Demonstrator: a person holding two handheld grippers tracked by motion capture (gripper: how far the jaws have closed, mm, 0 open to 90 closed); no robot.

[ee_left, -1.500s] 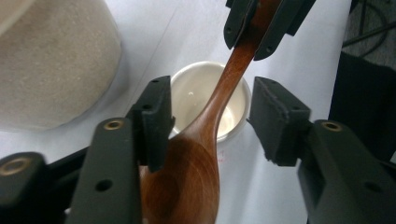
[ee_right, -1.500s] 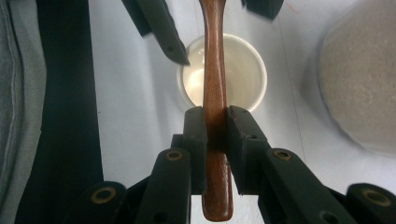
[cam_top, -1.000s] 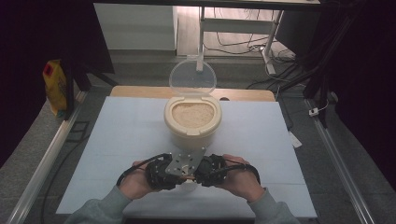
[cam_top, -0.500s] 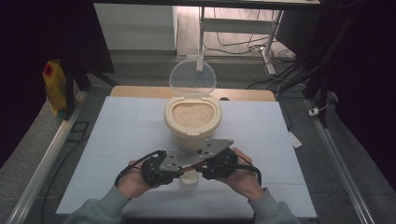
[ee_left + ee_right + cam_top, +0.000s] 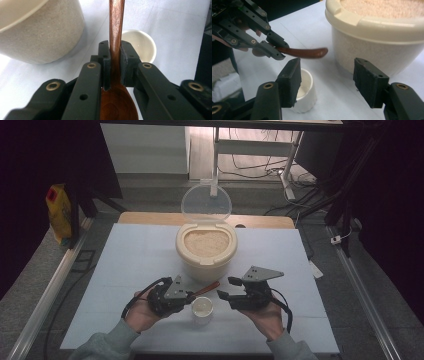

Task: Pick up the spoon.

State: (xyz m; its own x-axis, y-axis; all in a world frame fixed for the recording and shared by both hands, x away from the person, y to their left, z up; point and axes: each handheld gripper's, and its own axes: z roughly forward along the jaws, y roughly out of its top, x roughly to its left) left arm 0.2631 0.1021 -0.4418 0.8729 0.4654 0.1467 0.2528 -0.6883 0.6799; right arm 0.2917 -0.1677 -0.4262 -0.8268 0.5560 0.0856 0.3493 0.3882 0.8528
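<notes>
Left gripper view, jaws clamp spoon (wooden)

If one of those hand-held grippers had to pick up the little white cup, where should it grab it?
Probably across the side wall of the white cup, coming straight down from above. It stands upright with its mouth open, and its round wall looks narrow enough to fit between the open jaws of the right hand-held gripper. The rice tub crowds its far side.

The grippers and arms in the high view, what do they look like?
Both tools are black, built of linked bars with brass-coloured pivot pins and blocky dark pads. The left tool and the right tool each carry a grey three-cornered plate dotted with small holes, and a black cable loops from each. The person wears grey long sleeves with ribbed cuffs.
</notes>
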